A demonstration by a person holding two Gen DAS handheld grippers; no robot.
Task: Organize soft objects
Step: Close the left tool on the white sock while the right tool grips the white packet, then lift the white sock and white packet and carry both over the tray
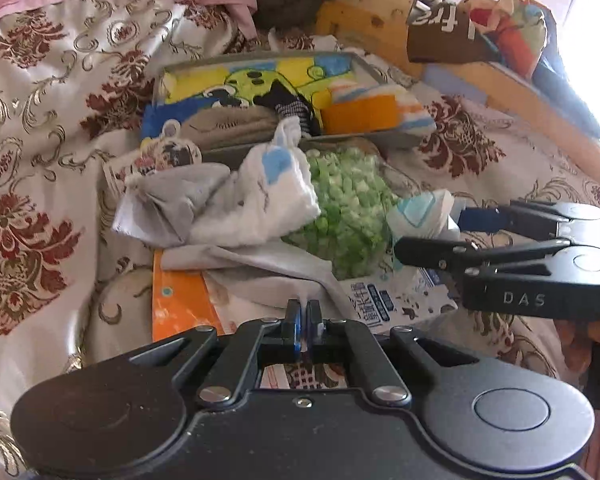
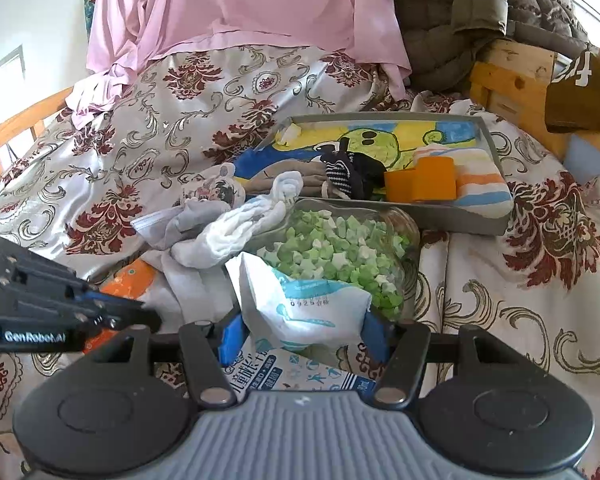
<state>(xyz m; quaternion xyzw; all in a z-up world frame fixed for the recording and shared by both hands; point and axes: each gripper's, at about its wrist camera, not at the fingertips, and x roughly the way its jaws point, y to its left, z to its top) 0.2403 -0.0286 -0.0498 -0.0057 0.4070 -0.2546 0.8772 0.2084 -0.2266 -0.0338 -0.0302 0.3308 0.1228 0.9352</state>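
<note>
Left gripper [image 1: 303, 312], jaws shut, pinches grey cloth [image 1: 260, 268]; right gripper [image 2: 302, 334] clamps a white packet [image 2: 300, 304]. Carry both toward the tray [image 2: 496, 152] at 12 o'clock.

L tool [image 1: 304, 308] shut, angled down; R tool [image 2: 300, 330] jaws apart, clamping something, angled down.

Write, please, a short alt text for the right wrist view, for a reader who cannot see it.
The right gripper holds a crumpled white and blue packet between its blue fingers, above a patterned bedspread. Behind it are a clear container of green paper stars, white socks and a grey tray with folded cloths.
</note>
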